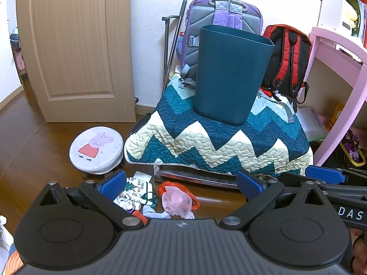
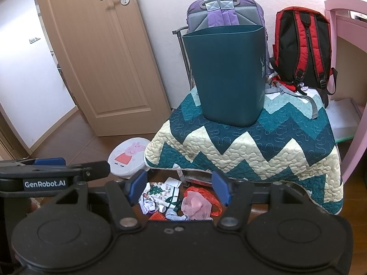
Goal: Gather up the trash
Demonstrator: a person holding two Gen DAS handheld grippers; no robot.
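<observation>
Left wrist view — bin (image 1: 229, 75) upright, perhaps tilted, mouth up.

A child's room in a home, judging by the quilt-covered seat (image 2: 247, 151) on the brown wood floor. Just behind it, against the white wall, a purple backpack (image 2: 227, 11) and a red-and-black backpack (image 2: 302, 45); to its left a cartoon-pig stool (image 2: 128, 158) and a panelled wooden door (image 2: 103, 57). To its right, a pink desk (image 1: 339, 68).
</observation>
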